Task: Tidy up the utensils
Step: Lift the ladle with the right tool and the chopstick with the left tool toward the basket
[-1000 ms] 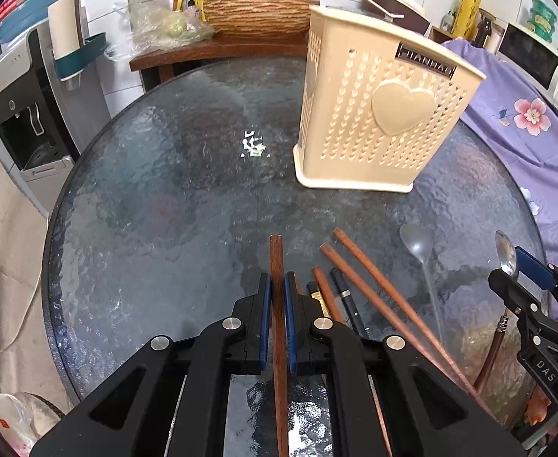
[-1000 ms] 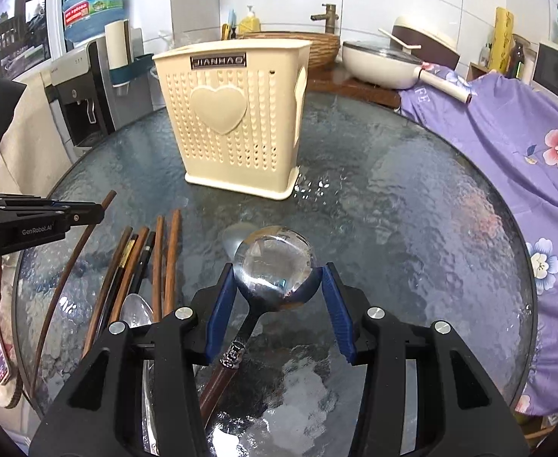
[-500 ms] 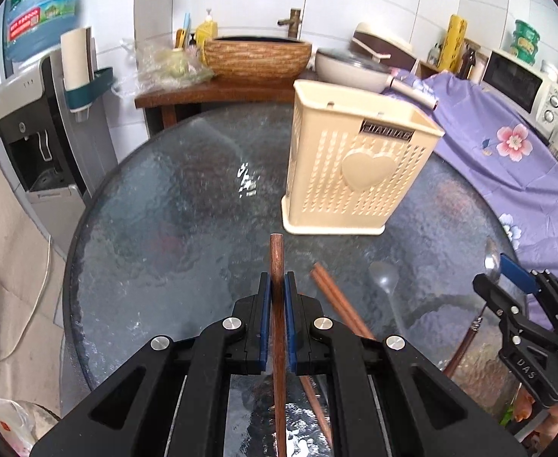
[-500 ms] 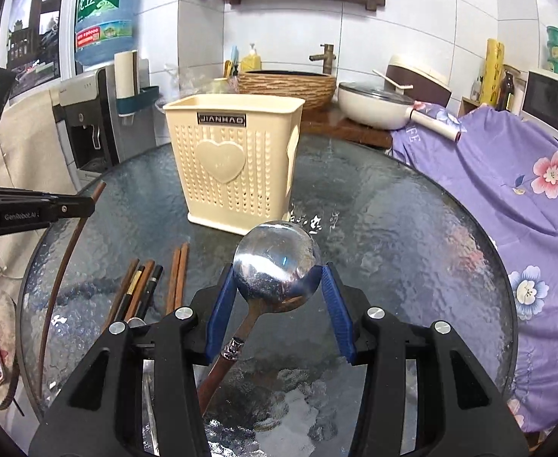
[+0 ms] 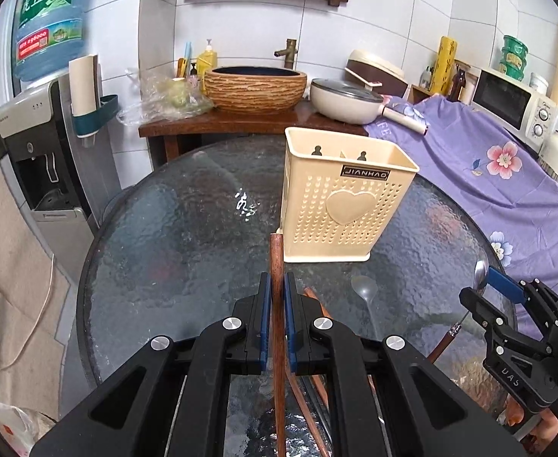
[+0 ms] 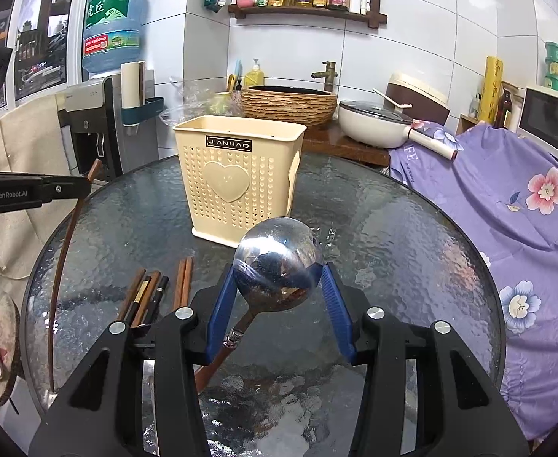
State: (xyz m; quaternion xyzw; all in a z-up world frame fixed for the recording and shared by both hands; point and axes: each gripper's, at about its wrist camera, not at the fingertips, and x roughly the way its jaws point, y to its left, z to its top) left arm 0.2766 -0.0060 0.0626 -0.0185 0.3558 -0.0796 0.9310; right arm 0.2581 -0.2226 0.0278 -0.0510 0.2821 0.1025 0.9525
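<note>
Transport is the step in hand: we carry a dark wooden chopstick (image 5: 277, 304) clamped in our left gripper (image 5: 275, 297) and a steel ladle (image 6: 279, 262) pinched by its bowl in our right gripper (image 6: 279, 289). Next we need both tipped over the cream perforated plastic holder (image 6: 237, 175) at frame centre.

Right gripper (image 6: 279, 289) clamped on metal spoon (image 6: 279, 268) — bowl between blue pads, wooden handle trailing down-left. Cream utensil basket (image 6: 241, 179) stood upright beyond on glass table (image 6: 412, 266). Chopsticks (image 6: 153, 293) lay left of gripper. Left gripper (image 6: 77, 186) at left edge — pinched one chopstick (image 6: 64, 266).
</note>
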